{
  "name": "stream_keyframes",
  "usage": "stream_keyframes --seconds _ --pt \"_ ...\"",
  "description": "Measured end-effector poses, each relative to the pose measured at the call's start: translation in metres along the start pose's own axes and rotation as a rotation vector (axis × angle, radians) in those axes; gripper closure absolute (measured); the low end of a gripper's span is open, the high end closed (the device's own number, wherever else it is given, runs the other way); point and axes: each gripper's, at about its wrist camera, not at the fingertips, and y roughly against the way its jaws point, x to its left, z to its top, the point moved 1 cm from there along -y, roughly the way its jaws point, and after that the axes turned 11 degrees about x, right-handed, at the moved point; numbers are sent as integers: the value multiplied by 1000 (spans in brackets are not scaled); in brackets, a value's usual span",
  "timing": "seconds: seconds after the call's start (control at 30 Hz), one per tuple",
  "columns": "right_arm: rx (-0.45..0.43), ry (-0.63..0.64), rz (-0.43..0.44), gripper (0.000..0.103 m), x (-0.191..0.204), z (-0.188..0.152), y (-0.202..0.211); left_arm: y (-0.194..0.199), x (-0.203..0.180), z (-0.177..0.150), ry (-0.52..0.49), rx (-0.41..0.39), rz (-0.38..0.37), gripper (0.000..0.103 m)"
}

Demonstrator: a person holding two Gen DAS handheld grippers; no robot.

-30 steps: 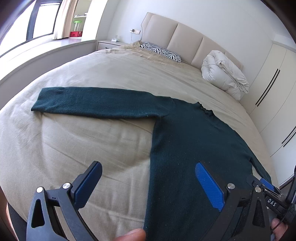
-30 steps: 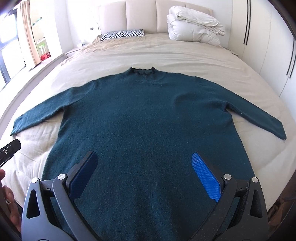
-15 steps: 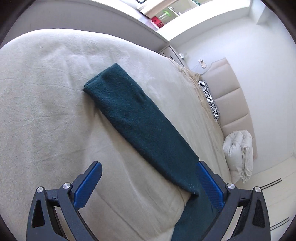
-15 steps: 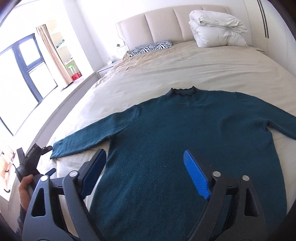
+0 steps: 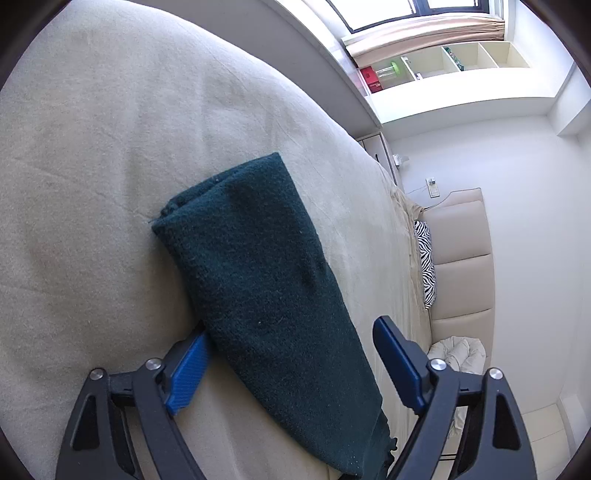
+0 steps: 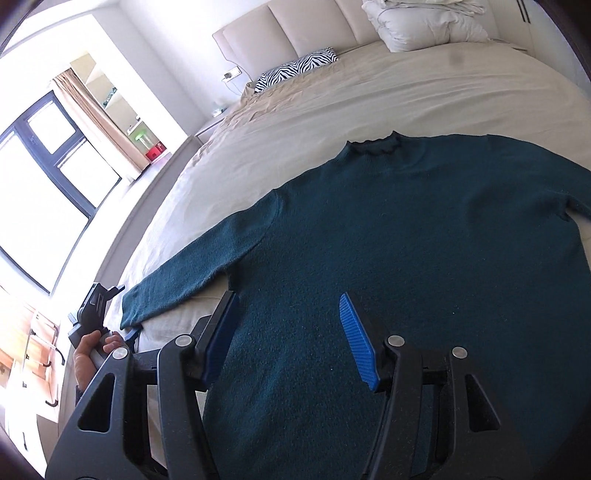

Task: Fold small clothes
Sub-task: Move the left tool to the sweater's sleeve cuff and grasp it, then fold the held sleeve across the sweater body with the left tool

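The sweater (image 6: 424, 240) lies flat on the bed (image 6: 406, 92), collar toward the headboard (image 6: 295, 33), sleeve stretched sideways. Both the left gripper (image 5: 291, 365), straddling the sleeve, and the right gripper (image 6: 288, 332), over the body, have just been closing, pads not yet pressing cloth

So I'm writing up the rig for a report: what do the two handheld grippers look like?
Both match. The left gripper and right gripper each have two black plastic arms with triangular cut-outs and silver round bolt heads, ending in blue ribbed pads. The person's hand grips a black handle; no cables or sleeve are visible.
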Motion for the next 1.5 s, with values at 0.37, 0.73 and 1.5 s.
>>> stream_keyframes --seconds 0.37,0.73,1.5 --pt "-43 -95 11 48 -47 -6 17 2 -40 -3 -140 -27 27 96" --pt "-100 -259 29 48 -133 1 37 -113 -233 -301 -1328 106 249 95" --pt "360 -338 289 56 -120 122 -165 -144 -149 -335 -1375 255 366 15"
